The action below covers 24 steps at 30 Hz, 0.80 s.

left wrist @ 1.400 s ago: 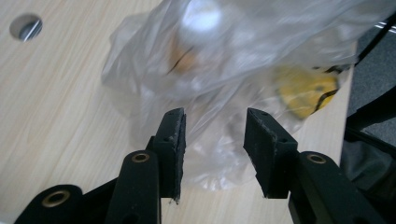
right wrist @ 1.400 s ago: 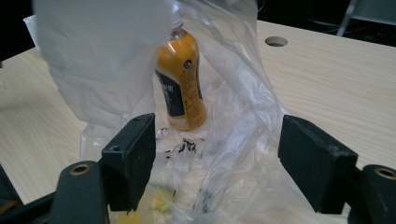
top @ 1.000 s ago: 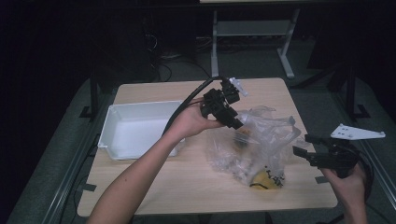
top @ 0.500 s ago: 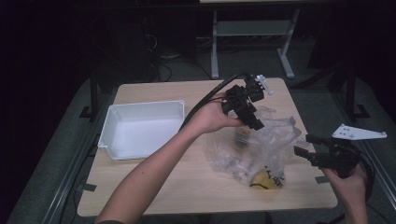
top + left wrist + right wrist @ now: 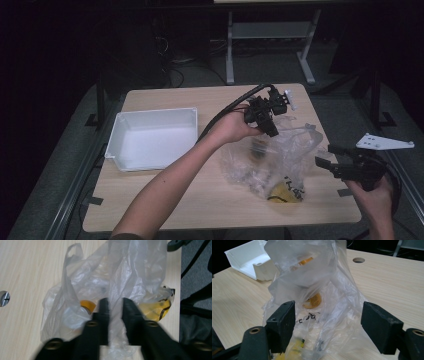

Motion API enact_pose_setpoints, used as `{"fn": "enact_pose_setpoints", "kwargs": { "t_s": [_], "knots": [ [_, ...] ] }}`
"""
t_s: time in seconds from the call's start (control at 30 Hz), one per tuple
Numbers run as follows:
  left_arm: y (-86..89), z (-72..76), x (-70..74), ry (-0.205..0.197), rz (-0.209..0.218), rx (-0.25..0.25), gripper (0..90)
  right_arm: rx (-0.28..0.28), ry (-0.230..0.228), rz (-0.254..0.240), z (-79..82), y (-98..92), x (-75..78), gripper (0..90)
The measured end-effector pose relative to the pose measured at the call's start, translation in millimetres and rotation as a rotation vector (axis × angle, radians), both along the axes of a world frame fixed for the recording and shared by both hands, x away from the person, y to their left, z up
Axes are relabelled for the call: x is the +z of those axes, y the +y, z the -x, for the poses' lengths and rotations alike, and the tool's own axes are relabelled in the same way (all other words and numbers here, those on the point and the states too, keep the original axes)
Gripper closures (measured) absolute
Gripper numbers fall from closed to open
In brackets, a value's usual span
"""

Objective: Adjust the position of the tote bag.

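A clear plastic bag (image 5: 280, 157) lies crumpled on the right half of the wooden table (image 5: 165, 200). Through the film show a yellow packet (image 5: 283, 193) and an orange-lidded item (image 5: 88, 305). My left gripper (image 5: 266, 116) hangs over the bag's far side, shut on a fold of the film (image 5: 115, 307) and holding the top up. My right gripper (image 5: 336, 159) hovers at the table's right edge, jaws wide open and pointed at the bag (image 5: 319, 290). Nothing sits between its fingers (image 5: 283, 317).
A white empty tray (image 5: 150, 137) sits on the left half of the table, its corner also in the right gripper view (image 5: 247, 257). A round hole (image 5: 358, 260) pierces the tabletop behind the bag. Dark floor and a metal frame (image 5: 270, 35) lie beyond the far edge.
My left gripper has moved to the right over the bag with the film pinched, drawing the bag's top up and rightward. The right gripper has hardly moved.
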<state>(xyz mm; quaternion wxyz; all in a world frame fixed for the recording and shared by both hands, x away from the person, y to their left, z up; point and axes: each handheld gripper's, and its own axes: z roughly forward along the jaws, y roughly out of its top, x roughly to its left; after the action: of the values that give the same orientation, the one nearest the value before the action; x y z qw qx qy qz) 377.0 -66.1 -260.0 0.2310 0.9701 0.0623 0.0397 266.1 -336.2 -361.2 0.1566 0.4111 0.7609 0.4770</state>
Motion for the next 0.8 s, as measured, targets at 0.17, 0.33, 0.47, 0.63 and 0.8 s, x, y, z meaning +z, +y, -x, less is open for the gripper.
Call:
{"fn": "enact_pose_setpoints", "kwargs": {
  "t_s": [0.17, 0.33, 0.47, 0.63, 0.8],
  "knots": [
    [3.3, 0.8, -3.3, 0.003, -0.012, -0.004, 90.0, -0.002, 0.007, -0.005, -0.2, -0.7, -0.9, 27.3],
    [12.9, 3.8, -6.1, 0.006, -0.016, -0.007, 90.0, 0.000, 0.006, -0.003, -0.8, -0.4, -0.9, 27.4],
    [28.3, 5.2, -7.0, 0.007, -0.006, 0.005, 90.0, 0.017, 0.008, 0.002, -4.5, 2.9, 2.3, 27.8],
    [45.7, 6.6, -10.4, 0.011, 0.007, 0.024, 90.0, 0.060, -0.014, 0.018, -15.2, 10.2, 19.4, 29.7],
    [57.6, 8.1, -13.3, 0.012, 0.012, 0.033, 90.0, 0.129, -0.011, 0.053, -40.9, 30.2, 32.8, 31.6]
  ]
}}
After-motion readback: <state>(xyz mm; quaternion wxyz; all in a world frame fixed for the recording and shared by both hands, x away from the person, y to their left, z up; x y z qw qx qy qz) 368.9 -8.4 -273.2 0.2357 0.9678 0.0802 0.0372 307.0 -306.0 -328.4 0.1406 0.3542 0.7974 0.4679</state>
